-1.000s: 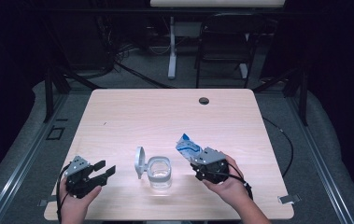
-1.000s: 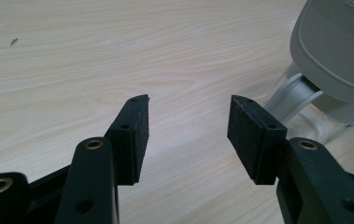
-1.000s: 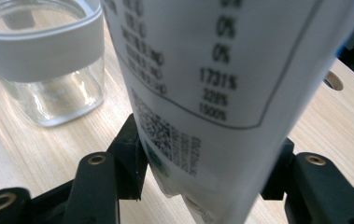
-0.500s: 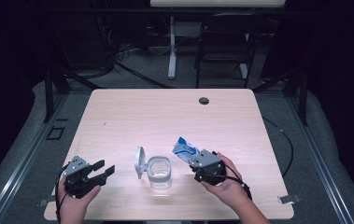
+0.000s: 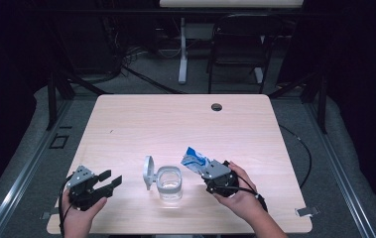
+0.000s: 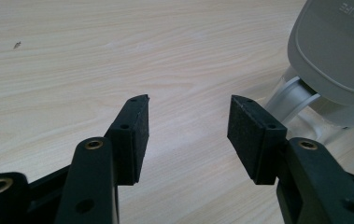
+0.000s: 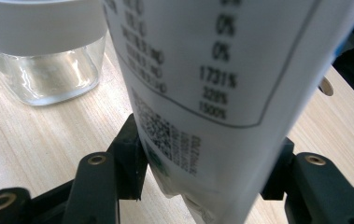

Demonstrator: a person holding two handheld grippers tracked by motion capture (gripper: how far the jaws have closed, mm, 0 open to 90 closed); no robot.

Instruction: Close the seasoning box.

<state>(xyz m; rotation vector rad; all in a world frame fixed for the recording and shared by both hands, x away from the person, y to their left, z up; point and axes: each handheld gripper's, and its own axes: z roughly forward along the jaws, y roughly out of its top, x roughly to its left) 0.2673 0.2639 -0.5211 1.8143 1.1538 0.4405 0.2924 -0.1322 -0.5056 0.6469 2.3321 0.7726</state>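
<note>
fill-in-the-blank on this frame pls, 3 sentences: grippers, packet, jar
The right gripper is shut on a blue and white ____.
The left gripper has its jaws ____, with nothing between them.
The glass jar stands with its hinged lid ____.

Missing words: packet; open; open

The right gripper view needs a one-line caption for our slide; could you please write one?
Right hand-held gripper clamps a printed packet beside a clear glass jar on the wooden table.
</note>
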